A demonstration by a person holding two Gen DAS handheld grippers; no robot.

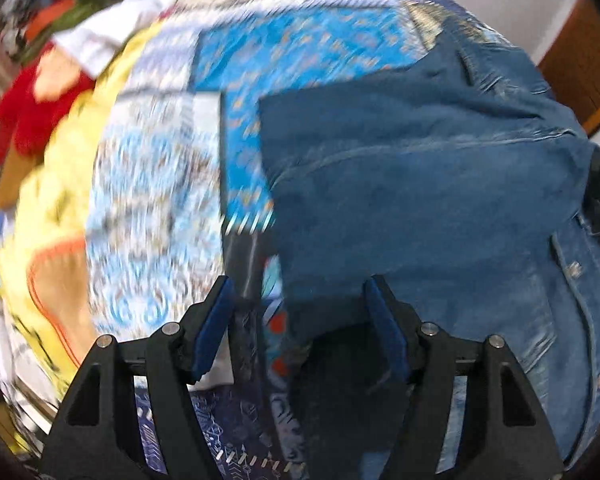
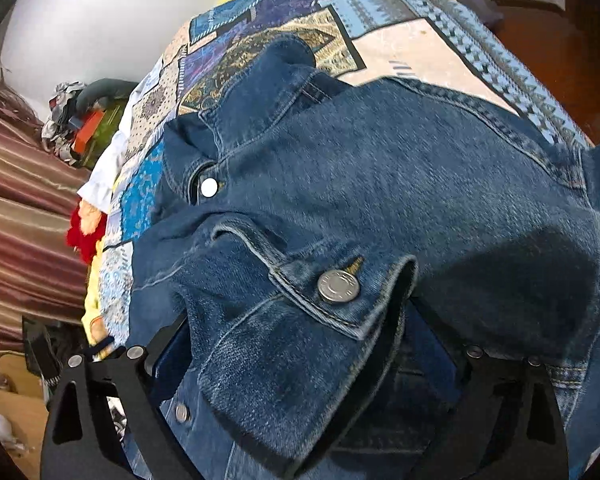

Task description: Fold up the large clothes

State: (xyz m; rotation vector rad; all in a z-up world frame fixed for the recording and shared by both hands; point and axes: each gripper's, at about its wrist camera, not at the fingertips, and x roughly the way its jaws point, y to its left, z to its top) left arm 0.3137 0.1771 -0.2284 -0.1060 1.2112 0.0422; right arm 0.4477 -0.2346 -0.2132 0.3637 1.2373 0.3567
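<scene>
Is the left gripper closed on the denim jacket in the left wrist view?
No. The left gripper stands wide open, and the denim jacket lies beyond its blue pads, ungripped.

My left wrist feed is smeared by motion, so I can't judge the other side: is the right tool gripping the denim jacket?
Observer: No firm grip shows. A cuff of the denim jacket drapes over the right tool, whose fingers stand wide apart.
Operator: Which side of the cuff faces up?
Observer: The side with its metal button, which faces the camera.
Operator: Any other landmark on the jacket?
Observer: A pale button sits farther up, near the jacket's left edge.
</scene>
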